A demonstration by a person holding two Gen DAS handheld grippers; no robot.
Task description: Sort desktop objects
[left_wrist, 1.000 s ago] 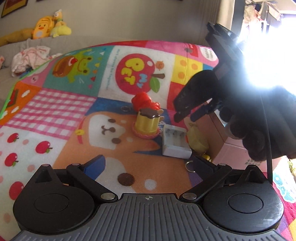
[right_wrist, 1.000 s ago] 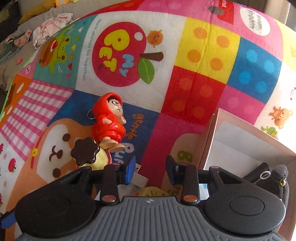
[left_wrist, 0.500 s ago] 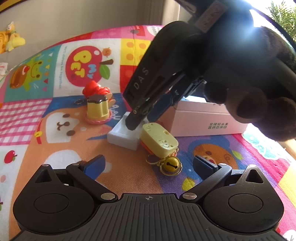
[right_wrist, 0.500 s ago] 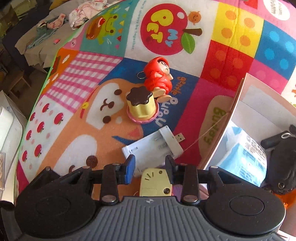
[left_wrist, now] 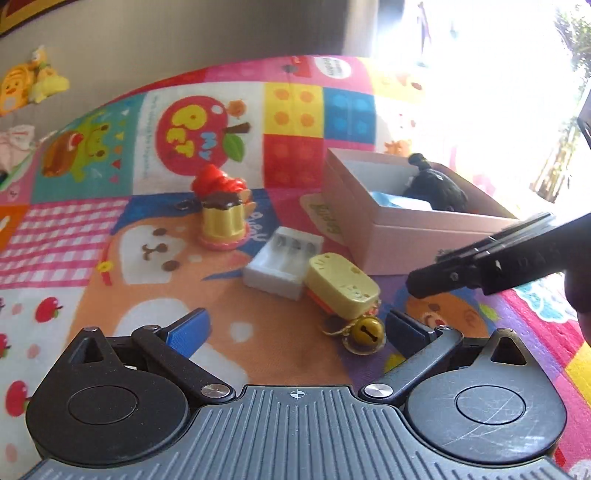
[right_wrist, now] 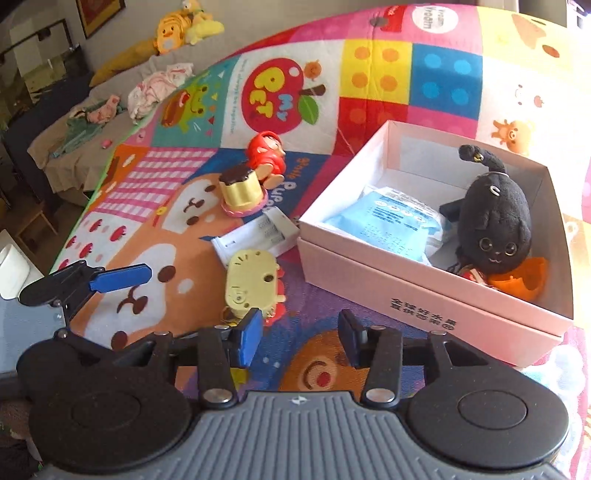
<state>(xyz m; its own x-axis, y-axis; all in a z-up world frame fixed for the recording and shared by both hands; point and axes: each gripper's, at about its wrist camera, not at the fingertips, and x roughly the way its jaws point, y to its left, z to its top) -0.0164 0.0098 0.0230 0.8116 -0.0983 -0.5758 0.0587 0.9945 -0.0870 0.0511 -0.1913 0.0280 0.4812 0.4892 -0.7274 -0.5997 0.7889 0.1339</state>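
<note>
A yellow cheese-shaped toy (left_wrist: 341, 282) with a gold bell (left_wrist: 366, 332) lies on the play mat, touching a white battery holder (left_wrist: 282, 256). Behind them stand a pudding toy (left_wrist: 222, 219) and a red figure (left_wrist: 218, 182). The pink box (right_wrist: 402, 288) holds a black cat plush (right_wrist: 493, 218), a blue packet (right_wrist: 391, 218) and an orange thing (right_wrist: 524, 280). My left gripper (left_wrist: 295, 326) is open and empty, just short of the bell. My right gripper (right_wrist: 301, 336) is open and empty, beside the cheese toy (right_wrist: 253, 280) and in front of the box.
The colourful mat (right_wrist: 388, 66) covers the table. A couch with plush toys (right_wrist: 184, 27) and clothes (right_wrist: 155, 88) lies beyond its far left edge. The mat's left edge (right_wrist: 79, 221) drops off. Strong window glare fills the left wrist view's top right.
My right gripper has pulled back and up from the cheese toy and opened wider, so the box interior shows. My left gripper swung back left; the right gripper no longer blocks its view.
</note>
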